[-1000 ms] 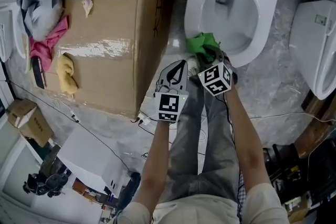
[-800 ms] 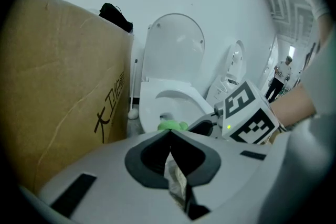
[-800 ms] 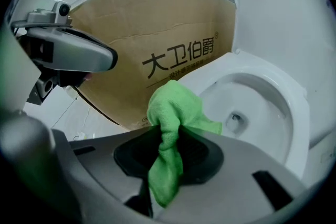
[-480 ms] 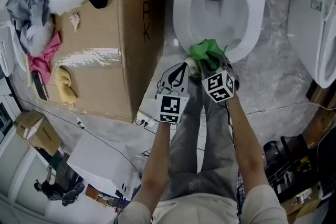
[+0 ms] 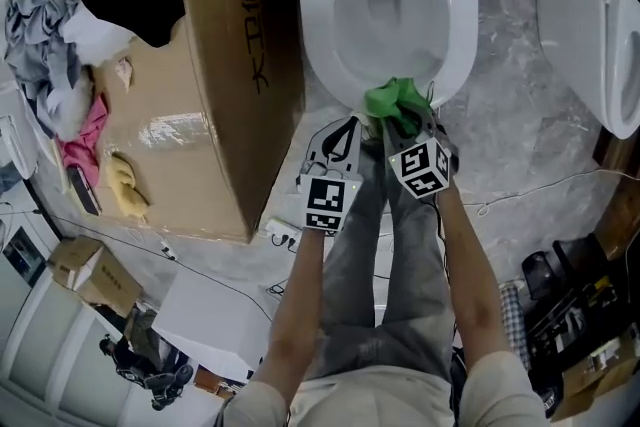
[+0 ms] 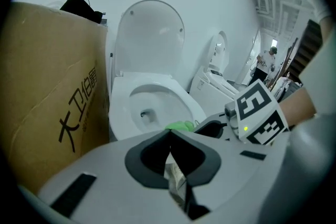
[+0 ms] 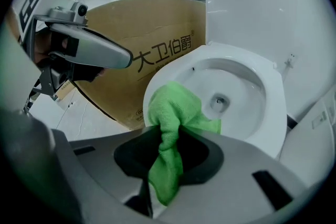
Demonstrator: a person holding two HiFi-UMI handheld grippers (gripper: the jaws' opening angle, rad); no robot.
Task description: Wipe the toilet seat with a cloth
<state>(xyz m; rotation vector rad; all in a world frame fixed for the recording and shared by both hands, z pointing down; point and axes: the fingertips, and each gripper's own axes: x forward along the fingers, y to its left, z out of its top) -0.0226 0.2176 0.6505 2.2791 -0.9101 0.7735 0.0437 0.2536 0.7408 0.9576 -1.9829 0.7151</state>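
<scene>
A white toilet with its lid up stands ahead; its seat (image 5: 318,45) (image 7: 273,113) (image 6: 184,98) rings the bowl. A green cloth (image 5: 393,99) (image 7: 170,115) (image 6: 180,126) bunches at the seat's near rim. My right gripper (image 5: 408,120) (image 7: 167,162) is shut on the green cloth, which sticks out past the jaws over the front of the seat. My left gripper (image 5: 345,123) (image 6: 169,150) hangs just left of it, short of the seat, jaws together with nothing between them.
A tall cardboard box (image 5: 215,85) (image 6: 47,97) (image 7: 131,55) stands close against the toilet's left side, with clothes piled beyond it. A second toilet (image 5: 590,25) (image 6: 220,73) is to the right. Cables (image 5: 530,195) cross the marble floor near my legs.
The green cloth in my right gripper has come onto the front rim of the seat. The head view has shifted, so the toilet lies more central. My left gripper keeps its place beside the right.
</scene>
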